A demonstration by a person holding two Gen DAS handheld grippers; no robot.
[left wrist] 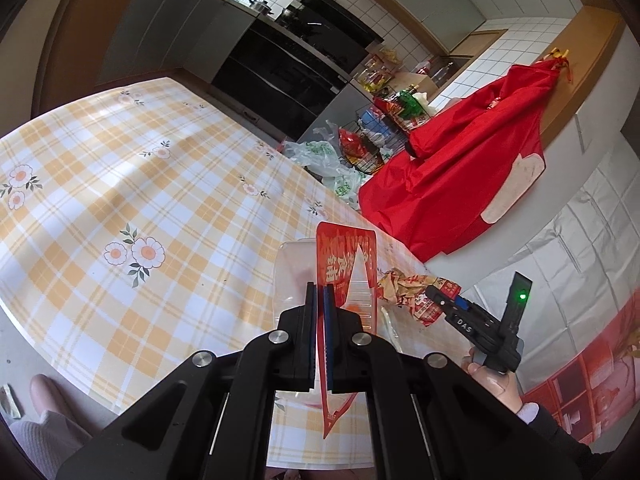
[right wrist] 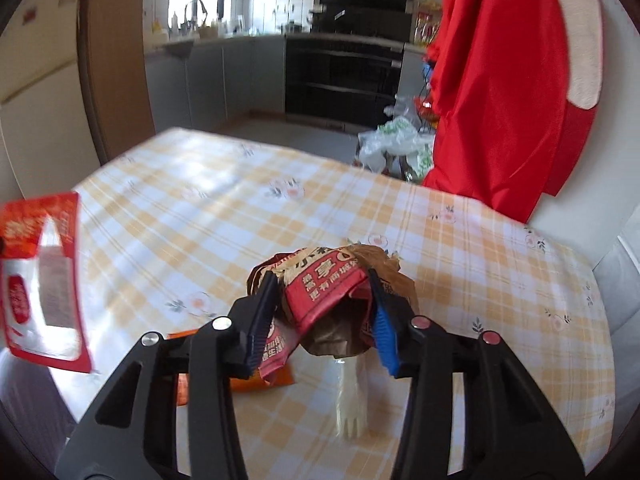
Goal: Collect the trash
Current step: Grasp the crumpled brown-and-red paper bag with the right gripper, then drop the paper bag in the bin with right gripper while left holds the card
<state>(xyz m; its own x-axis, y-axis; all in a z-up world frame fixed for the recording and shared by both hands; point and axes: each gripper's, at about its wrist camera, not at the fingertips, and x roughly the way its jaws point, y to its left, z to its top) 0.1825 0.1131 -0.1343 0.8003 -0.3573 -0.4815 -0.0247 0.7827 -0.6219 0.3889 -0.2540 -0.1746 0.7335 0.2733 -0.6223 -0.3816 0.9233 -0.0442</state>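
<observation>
Pinching a flat red-and-clear plastic packet (left wrist: 347,268) between pressed-together fingers, the left gripper (left wrist: 320,292) holds it above the yellow checked tablecloth (left wrist: 120,184). Right gripper (right wrist: 324,280), at three o'clock, clamps a crumpled red-brown paper wrapper (right wrist: 328,284).

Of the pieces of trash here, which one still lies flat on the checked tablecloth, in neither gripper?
The white plastic fork, lying below the right gripper. The crumpled red-and-brown paper wrapper sits between that gripper's fingers; the flat red-and-clear packet is pinched in the left gripper.

far tabletop (right wrist: 224,184): free | right edge: red garment (right wrist: 500,92) blocks (hanging)
</observation>
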